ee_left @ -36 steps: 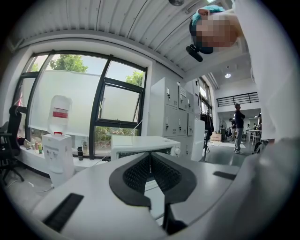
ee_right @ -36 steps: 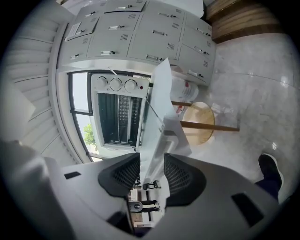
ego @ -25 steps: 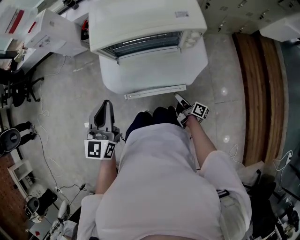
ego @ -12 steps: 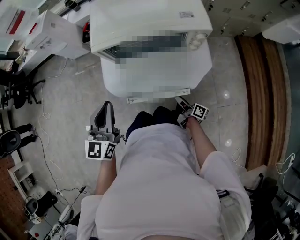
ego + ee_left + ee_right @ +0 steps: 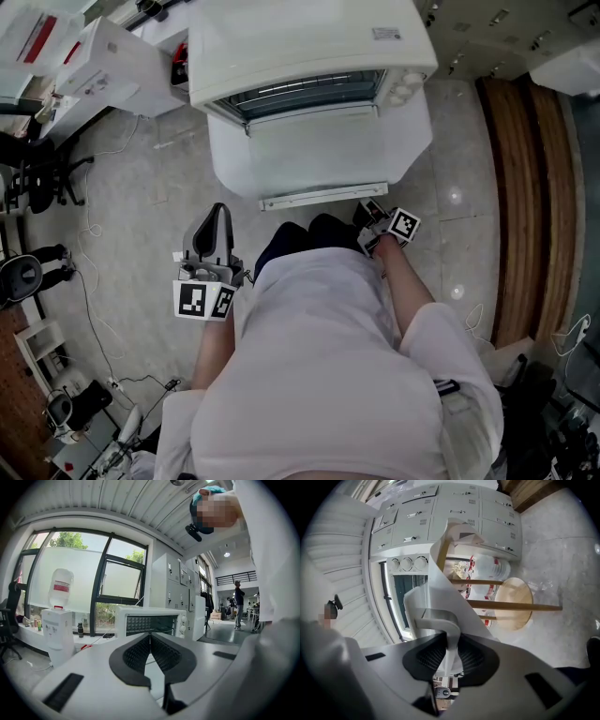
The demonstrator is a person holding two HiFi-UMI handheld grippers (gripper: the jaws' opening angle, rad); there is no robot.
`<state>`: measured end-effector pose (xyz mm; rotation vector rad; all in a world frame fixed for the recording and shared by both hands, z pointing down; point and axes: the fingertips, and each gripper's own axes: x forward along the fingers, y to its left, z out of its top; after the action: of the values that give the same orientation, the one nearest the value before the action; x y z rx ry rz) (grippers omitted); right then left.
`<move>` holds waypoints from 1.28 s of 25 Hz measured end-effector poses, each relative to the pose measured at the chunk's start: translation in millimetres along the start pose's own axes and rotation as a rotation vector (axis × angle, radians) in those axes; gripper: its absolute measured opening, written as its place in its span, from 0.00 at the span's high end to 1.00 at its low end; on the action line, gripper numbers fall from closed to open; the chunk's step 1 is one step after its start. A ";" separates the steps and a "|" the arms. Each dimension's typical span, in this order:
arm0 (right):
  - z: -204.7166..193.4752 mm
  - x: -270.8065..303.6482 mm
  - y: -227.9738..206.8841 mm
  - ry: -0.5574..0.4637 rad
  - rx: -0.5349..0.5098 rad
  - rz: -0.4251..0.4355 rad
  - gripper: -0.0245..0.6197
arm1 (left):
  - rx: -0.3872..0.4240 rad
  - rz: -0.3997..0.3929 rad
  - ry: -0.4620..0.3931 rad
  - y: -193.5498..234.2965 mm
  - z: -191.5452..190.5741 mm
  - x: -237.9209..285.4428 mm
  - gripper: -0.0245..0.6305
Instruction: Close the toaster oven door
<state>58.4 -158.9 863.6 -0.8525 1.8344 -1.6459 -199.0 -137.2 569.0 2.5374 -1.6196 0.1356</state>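
Observation:
The white toaster oven [image 5: 300,47] stands with its door [image 5: 314,150] folded down flat toward me. Along the door's front edge runs the handle [image 5: 323,196]. My right gripper [image 5: 372,217] is at the handle's right end. In the right gripper view the white handle [image 5: 440,620] lies between the jaws of the right gripper [image 5: 451,656], which are closing, with both pads against it. The oven's knobs [image 5: 407,563] show behind it. My left gripper [image 5: 214,230] hangs low at the left, well away from the oven. It is also seen as the left gripper [image 5: 150,641], shut on nothing.
White boxes [image 5: 103,66] and cables [image 5: 89,225] lie on the floor to the left. A wooden strip [image 5: 525,187] runs along the right. A wooden stool [image 5: 513,603], water jugs [image 5: 487,573] and grey lockers [image 5: 464,513] stand behind the oven. A water dispenser [image 5: 58,620] stands by the window.
The oven door's handle has come closer to my right gripper, and the gripper's tip now sits at its right end. The left gripper has stayed put.

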 end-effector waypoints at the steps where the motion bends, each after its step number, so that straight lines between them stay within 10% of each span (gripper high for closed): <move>1: 0.3 0.4 0.8 -0.002 0.004 0.007 0.83 | -0.001 0.002 -0.002 1.3 0.5 -0.1 0.93; 32: 4.4 -13.5 76.1 -0.053 0.097 -0.131 0.83 | -0.054 -0.015 -0.008 6.7 95.1 -6.4 0.93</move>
<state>62.5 -147.2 787.2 -0.9818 1.6803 -1.7596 -207.1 -149.0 474.5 2.5128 -1.5844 0.0787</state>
